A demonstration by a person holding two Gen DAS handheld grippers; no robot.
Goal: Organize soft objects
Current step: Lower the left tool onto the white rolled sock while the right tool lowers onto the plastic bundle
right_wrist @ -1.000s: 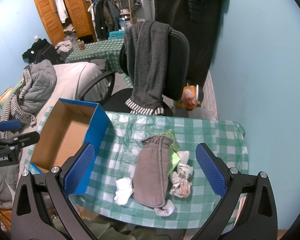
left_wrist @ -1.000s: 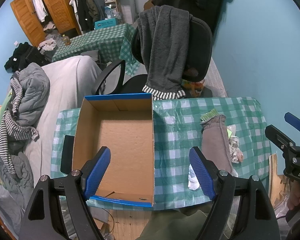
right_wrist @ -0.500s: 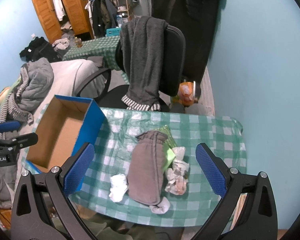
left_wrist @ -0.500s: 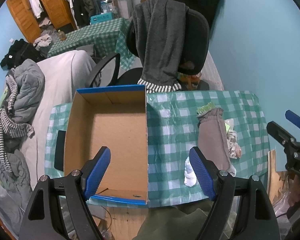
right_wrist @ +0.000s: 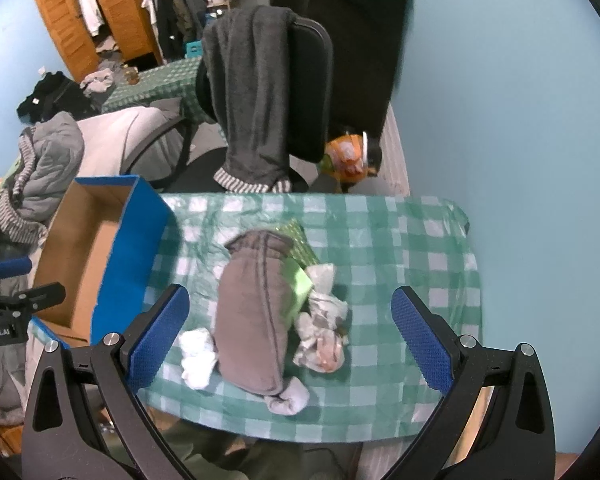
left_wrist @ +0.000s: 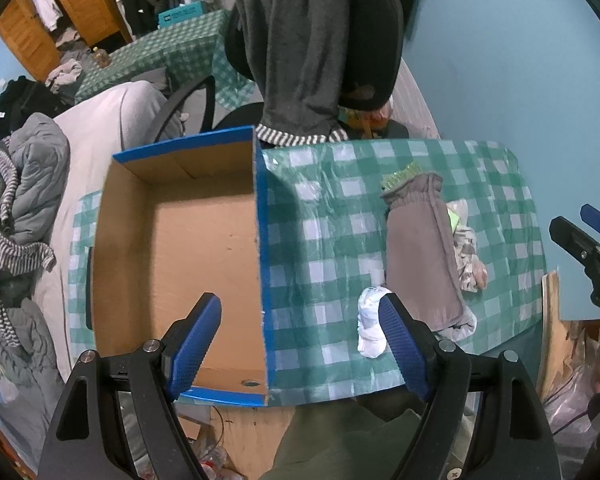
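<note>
An open cardboard box [left_wrist: 172, 248] [right_wrist: 100, 248] with blue outer walls stands empty on the left of the green checked table [left_wrist: 332, 216] [right_wrist: 400, 248]. To its right lies a folded grey-brown garment [left_wrist: 420, 248] [right_wrist: 252, 312] over a green item [right_wrist: 298, 276]. A white sock ball [left_wrist: 370, 320] [right_wrist: 198, 354], a patterned sock bundle [right_wrist: 324, 336] [left_wrist: 468, 256] and a grey sock [right_wrist: 290, 398] lie around it. My left gripper [left_wrist: 300, 340] hovers open over the box's right wall. My right gripper [right_wrist: 290, 328] hangs open above the pile, touching nothing.
A black office chair [right_wrist: 300, 88] draped with a dark grey garment [left_wrist: 300, 48] stands behind the table. A light grey sofa [left_wrist: 100, 120] with heaped clothes is at the left, a blue wall [right_wrist: 500, 120] at the right. A second checked table [left_wrist: 160, 56] is far back.
Both grippers have moved forward and lower towards the table, so box and clothes appear larger and nearer. Nothing on the table has shifted. Both stay open.
</note>
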